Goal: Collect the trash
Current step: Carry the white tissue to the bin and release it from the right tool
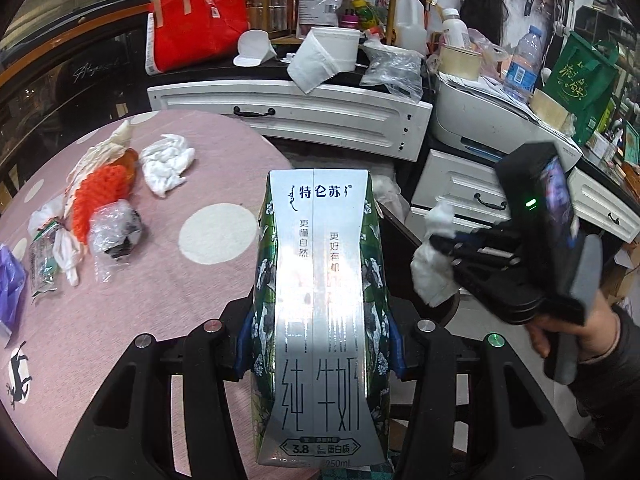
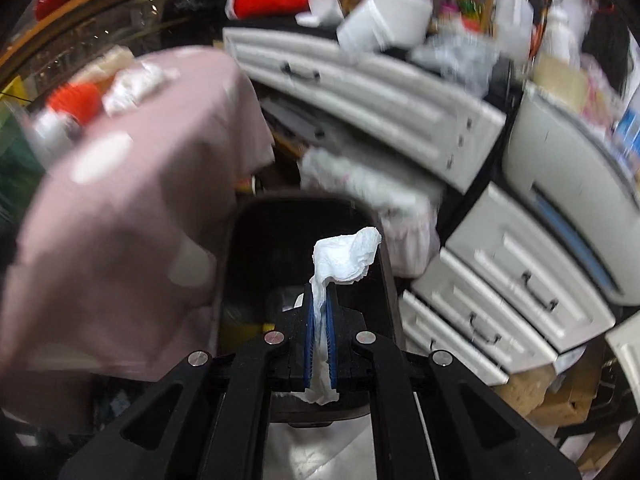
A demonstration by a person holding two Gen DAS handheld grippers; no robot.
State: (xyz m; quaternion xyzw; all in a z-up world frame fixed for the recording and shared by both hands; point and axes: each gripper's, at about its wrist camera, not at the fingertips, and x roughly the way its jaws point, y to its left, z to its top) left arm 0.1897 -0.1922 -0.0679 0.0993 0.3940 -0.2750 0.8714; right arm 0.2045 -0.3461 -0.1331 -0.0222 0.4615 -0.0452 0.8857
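Note:
A silver and green milk carton [image 1: 320, 300] stands upright between the blue pads of my left gripper [image 1: 320, 350], which is shut on it beside the pink dotted table [image 1: 160, 300]. My right gripper [image 2: 319, 320] is shut on a crumpled white tissue [image 2: 344, 256] and hangs over a black bin [image 2: 260, 248]. The left wrist view shows that right gripper [image 1: 452, 248] at the right with the tissue [image 1: 434, 268], held by a hand [image 1: 560, 332]. On the table lie a white tissue [image 1: 166, 162], an orange and white net [image 1: 104, 196], a ball of plastic wrap [image 1: 116, 228] and a green wrapper [image 1: 44, 260].
White drawer units [image 1: 320, 116] and a printer [image 1: 500, 128] stand close behind the table and the bin. On top are a red bag [image 1: 200, 20], a paper roll [image 1: 332, 52] and a water bottle [image 1: 522, 64]. A purple bag [image 1: 10, 284] lies at the table's left edge.

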